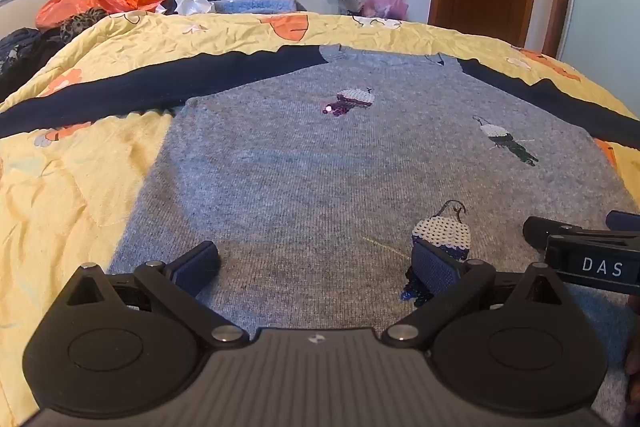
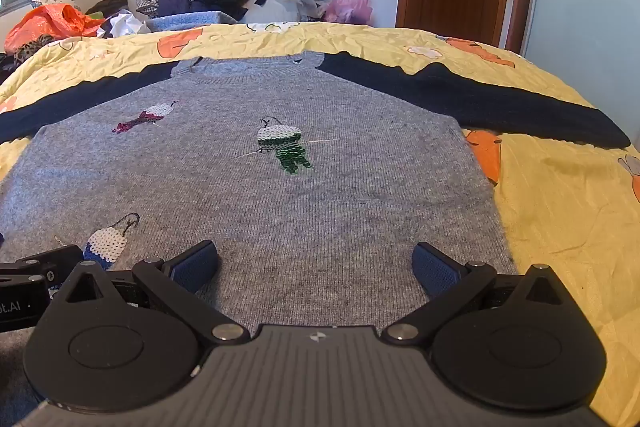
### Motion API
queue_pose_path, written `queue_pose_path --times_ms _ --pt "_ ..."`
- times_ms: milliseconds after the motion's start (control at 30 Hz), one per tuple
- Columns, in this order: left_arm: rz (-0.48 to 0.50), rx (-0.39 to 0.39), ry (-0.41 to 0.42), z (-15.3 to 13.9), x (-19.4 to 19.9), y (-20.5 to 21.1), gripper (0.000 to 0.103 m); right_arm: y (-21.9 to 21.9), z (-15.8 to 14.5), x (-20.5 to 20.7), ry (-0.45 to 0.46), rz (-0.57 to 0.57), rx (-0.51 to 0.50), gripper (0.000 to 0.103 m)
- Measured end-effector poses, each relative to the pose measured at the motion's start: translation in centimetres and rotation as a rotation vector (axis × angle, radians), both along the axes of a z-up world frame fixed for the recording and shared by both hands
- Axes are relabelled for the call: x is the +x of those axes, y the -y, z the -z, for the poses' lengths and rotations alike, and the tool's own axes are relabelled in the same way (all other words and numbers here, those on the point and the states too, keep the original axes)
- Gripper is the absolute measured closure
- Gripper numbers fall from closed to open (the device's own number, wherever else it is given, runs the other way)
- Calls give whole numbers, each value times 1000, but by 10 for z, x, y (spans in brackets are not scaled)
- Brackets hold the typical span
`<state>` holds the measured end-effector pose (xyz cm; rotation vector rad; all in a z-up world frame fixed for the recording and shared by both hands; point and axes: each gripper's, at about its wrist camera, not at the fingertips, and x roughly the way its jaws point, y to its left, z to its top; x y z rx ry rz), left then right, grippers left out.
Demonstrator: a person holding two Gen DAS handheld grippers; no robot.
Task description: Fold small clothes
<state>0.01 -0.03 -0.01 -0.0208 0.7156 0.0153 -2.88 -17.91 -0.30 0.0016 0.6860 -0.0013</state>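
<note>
Sweater [image 2: 256,195]: grey knit body, navy sleeves, spread flat and face up on the bed, neck away from the cameras, hem nearest both claws.
Bedspread [image 2: 560,195]: yellow quilted cotton, orange flower print, creased; it gives a soft, slack base.
Left sleeve [image 1: 140,91]: stretched straight out to the side.
Right sleeve [image 2: 500,99]: likewise outstretched, cuff near the bed's edge.
Sequin patches [image 2: 284,147]: three small raised motifs, probably stiffer than the knit.
Left claw [image 1: 316,263]: fingers wide apart, empty, low over the hem.
Right claw [image 2: 316,263]: same, fingers apart, holding nothing.
Step, as judged: first grasp. Pinch both layers at the edge, lift evenly, avoid the sequins.
</note>
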Motion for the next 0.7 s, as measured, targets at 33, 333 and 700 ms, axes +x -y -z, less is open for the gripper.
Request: queue_pose_path --times_ms 33,333,700 --pt "0 -2 2 0 0 0 0 0 0 0 0 0 0 0" --pt "-1 -2 2 0 0 0 0 0 0 0 0 0 1 0" --pt "-3 -9 5 -1 0 -2 0 0 0 -1 1 0 1 0"
